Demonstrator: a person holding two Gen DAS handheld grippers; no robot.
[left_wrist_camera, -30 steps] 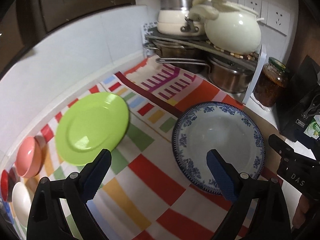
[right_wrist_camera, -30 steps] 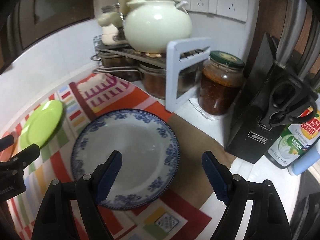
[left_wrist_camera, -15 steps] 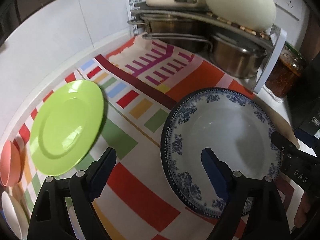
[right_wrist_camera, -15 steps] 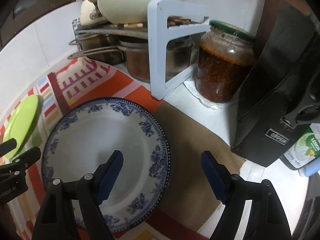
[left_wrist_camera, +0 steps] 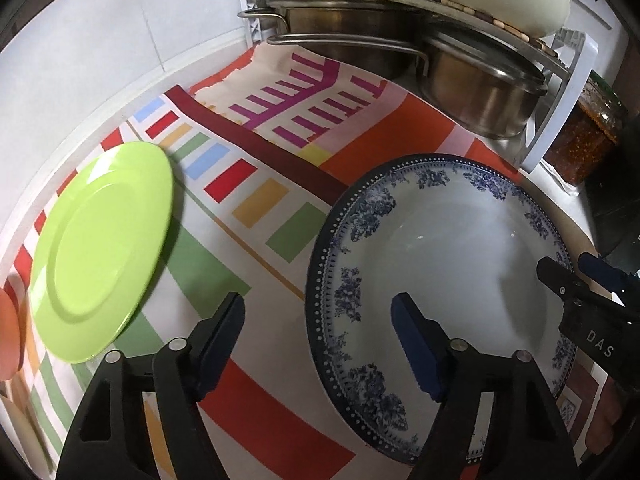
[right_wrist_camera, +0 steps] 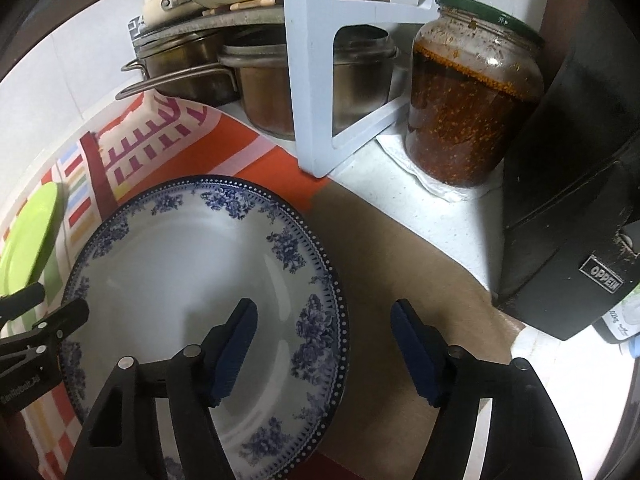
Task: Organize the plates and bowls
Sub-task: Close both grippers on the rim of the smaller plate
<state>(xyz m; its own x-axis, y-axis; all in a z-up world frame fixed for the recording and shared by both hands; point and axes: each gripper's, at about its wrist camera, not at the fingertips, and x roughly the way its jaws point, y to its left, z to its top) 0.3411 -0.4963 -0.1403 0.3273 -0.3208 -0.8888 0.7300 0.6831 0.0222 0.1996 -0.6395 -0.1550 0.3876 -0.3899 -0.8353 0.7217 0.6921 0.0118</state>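
Both grippers, left (left_wrist_camera: 318,338) and right (right_wrist_camera: 324,338), closing astride opposite rims of the blue-patterned white porcelain plate (left_wrist_camera: 452,248), pads not yet pressing.

- A white countertop (right_wrist_camera: 452,220) is seen, bounded at the back by a white tiled wall.
- A brightly striped cloth (left_wrist_camera: 248,240) is spread over the counter's left part; a brown patch (right_wrist_camera: 392,264) is laid beside it.
- On the cloth, a blue-and-white plate (left_wrist_camera: 452,248) and a green plate (left_wrist_camera: 100,248) are set well apart.
- A glass jar (right_wrist_camera: 472,96) is stood on a white paper on the bare counter, beside a white rack (right_wrist_camera: 316,80).
- A black block (right_wrist_camera: 576,200) is placed at the right.
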